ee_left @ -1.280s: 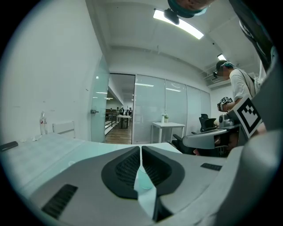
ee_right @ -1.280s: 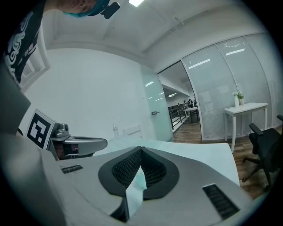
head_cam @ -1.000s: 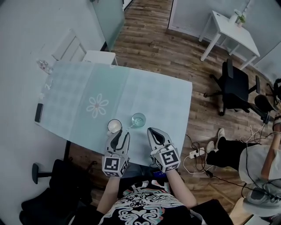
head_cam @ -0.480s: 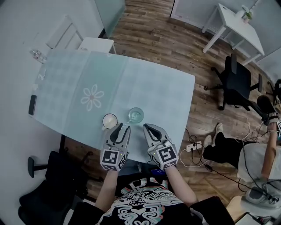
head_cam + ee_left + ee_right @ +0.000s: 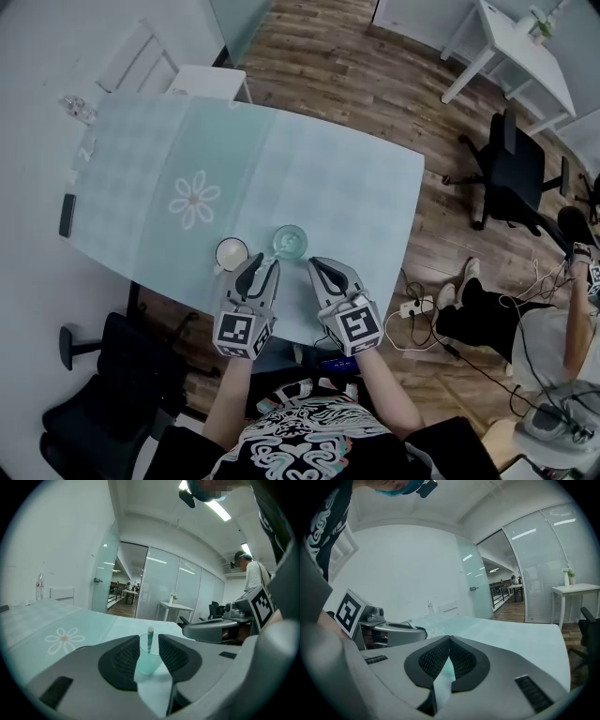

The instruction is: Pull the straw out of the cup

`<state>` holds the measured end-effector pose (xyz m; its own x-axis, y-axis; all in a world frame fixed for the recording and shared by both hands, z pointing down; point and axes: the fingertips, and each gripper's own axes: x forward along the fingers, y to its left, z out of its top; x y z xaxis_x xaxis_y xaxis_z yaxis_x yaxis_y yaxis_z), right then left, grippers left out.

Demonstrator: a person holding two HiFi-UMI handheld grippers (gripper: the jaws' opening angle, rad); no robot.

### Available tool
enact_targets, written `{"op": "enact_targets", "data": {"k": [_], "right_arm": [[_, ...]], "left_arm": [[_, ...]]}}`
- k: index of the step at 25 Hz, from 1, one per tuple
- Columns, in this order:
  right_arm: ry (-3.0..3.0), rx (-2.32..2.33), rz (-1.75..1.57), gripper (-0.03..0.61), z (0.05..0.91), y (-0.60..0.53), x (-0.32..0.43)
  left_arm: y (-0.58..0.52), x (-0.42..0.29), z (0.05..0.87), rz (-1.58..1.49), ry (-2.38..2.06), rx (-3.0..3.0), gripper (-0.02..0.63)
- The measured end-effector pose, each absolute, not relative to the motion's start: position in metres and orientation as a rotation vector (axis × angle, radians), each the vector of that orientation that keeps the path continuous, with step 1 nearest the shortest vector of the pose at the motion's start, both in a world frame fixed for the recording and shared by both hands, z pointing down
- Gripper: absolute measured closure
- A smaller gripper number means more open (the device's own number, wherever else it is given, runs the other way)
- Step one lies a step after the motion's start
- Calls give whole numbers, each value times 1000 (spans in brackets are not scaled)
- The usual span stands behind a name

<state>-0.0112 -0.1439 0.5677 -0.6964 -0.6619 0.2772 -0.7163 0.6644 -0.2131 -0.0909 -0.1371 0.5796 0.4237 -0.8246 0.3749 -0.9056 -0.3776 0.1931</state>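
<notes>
Two square markers (image 5: 241, 336) top the left gripper (image 5: 262, 265) and right gripper (image 5: 322, 266).

Head view: the straw (image 5: 149, 638), plain in the left gripper view, is too small to resolve inside the cup (image 5: 291, 241). The dark flat object (image 5: 67, 215) at the bench (image 5: 319, 178) edge cannot be identified. A person (image 5: 562, 328) is cut off by the right border. Right gripper view: the right hand-held gripper (image 5: 449, 640), jaws together, blocks the bench directly ahead.

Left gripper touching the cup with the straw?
Apart. In the head view a strip of table shows between the left gripper tips and the cup. The left gripper view shows the cup beyond its open jaws.
</notes>
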Motion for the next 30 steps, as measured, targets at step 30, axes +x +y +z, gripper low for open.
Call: {"op": "enact_targets", "data": {"k": [30], "right_arm": [[-2721, 1233, 414, 554, 560, -152, 10]], "left_arm": [[-139, -95, 582, 228, -1500, 2306, 603]]}}
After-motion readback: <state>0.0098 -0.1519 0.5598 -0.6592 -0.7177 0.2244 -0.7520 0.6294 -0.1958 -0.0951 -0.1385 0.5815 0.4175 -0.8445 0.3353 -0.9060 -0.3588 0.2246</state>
